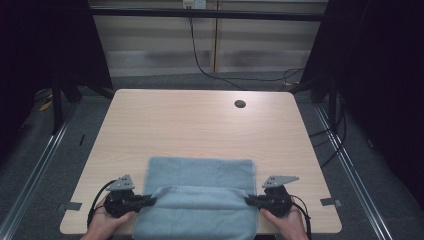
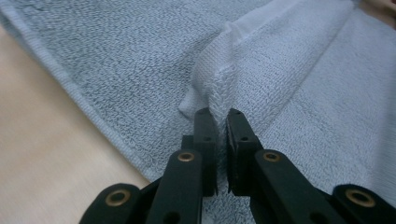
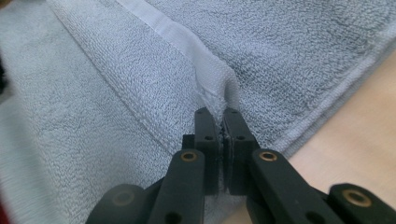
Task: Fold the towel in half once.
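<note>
A pale blue towel (image 1: 200,195) lies at the near edge of the desk (image 1: 200,120), between the person's two hands and spread flat over the wood. Its near part is doubled back over itself, with a raised fold running across from one side to the other.

The left claw (image 1: 150,201) sits at the left end of that fold, pointing inward across the desk. In the left gripper view its jaws are pinched narrow on a bunched corner of the towel (image 2: 219,88), with the hemmed edge standing up out of the grip and the cloth squeezed between the pads. The left hand (image 1: 107,220) holds the tool from the near side.

The right claw (image 1: 248,201) mirrors it at the right end of the fold, also pointing inward. In the right gripper view its jaws are nearly together, clamped on the towel (image 3: 219,88) where the hem peaks up. The right hand (image 1: 287,222) grips that tool near the desk's front edge.

A small dark round hole (image 1: 240,104) sits in the far part of the desk, well apart from the towel.
</note>
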`<state>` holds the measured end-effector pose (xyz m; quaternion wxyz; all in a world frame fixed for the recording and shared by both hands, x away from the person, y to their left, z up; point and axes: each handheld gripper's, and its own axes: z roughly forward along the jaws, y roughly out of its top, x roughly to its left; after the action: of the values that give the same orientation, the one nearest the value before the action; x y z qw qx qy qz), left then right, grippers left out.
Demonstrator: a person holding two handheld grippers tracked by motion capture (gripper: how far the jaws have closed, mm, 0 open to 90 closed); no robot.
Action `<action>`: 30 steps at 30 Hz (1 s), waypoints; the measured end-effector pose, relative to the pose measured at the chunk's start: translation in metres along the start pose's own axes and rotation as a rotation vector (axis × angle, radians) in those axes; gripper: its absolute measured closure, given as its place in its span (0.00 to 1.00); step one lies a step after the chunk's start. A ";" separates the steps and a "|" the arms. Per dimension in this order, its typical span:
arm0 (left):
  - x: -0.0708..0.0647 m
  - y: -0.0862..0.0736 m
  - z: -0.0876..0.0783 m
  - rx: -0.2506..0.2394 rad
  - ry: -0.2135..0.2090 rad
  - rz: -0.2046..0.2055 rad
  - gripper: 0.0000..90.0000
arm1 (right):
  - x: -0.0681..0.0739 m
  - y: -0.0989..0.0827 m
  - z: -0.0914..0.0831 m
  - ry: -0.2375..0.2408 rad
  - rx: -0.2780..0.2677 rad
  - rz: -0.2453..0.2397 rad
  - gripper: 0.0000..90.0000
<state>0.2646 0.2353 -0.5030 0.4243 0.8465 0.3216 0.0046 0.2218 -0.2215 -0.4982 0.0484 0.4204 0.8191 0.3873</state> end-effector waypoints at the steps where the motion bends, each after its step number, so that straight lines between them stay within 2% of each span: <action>1: 0.004 0.005 0.004 -0.003 0.020 -0.003 0.94 | -0.005 0.005 0.002 -0.013 0.001 -0.002 0.97; 5: 0.028 0.028 0.021 -0.018 0.082 -0.017 0.94 | -0.029 0.025 0.014 -0.035 -0.001 0.011 0.97; 11: 0.062 0.058 0.042 -0.035 0.146 -0.044 0.94 | -0.060 0.055 0.034 -0.077 -0.012 0.036 0.97; 13: 0.070 0.064 0.048 -0.046 0.154 -0.058 0.94 | -0.070 0.064 0.040 -0.103 -0.018 0.046 0.97; 19: 0.084 0.075 0.057 -0.063 0.177 -0.087 0.94 | -0.100 0.087 0.058 -0.123 -0.049 0.101 0.97; 22: 0.092 0.078 0.060 -0.078 0.184 -0.086 0.94 | -0.109 0.095 0.065 -0.133 -0.066 0.111 0.97; 24: 0.097 0.081 0.062 -0.080 0.183 -0.100 0.94 | -0.114 0.100 0.068 -0.137 -0.073 0.110 0.97; 25: 0.099 0.085 0.063 -0.075 0.196 -0.084 0.94 | -0.115 0.102 0.070 -0.141 -0.072 0.121 0.97; 28: 0.108 0.092 0.069 -0.081 0.214 -0.107 0.94 | -0.119 0.107 0.076 -0.171 -0.095 0.109 0.97; 30: 0.112 0.096 0.072 -0.087 0.222 -0.116 0.94 | -0.121 0.110 0.079 -0.182 -0.106 0.137 0.97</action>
<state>0.4252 0.2039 -0.5097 0.4221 0.8016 0.4143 0.0875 0.4031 -0.2242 -0.5089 0.1183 0.5055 0.7591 0.3927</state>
